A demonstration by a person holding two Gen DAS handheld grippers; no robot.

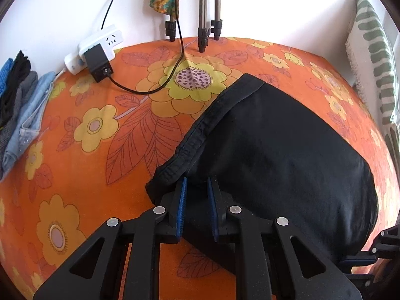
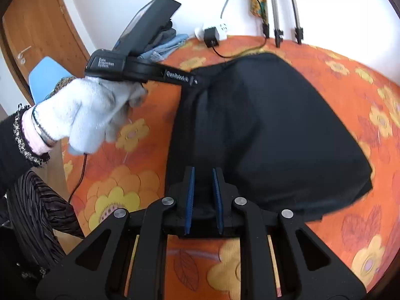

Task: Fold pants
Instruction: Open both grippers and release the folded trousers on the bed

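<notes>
Black pants [image 1: 275, 150] lie folded into a compact bundle on the orange flowered bed cover [image 1: 87, 125], waistband along the left edge. My left gripper [image 1: 197, 187] sits at the bundle's near left corner, its blue pads a small gap apart, with black cloth seen between them. In the right wrist view the pants [image 2: 270, 130] fill the middle, and my right gripper [image 2: 203, 177] rests at their near edge with pads slightly apart over the cloth. The left gripper [image 2: 192, 81], held by a white-gloved hand [image 2: 87, 110], touches the pants' far left corner.
A white power strip [image 1: 100, 47] with a black adapter and cable lies at the back left. A stack of folded clothes [image 1: 22, 105] sits at the left edge. Tripod legs [image 1: 205, 32] stand at the back. A green-striped pillow [image 1: 372, 57] leans at the right.
</notes>
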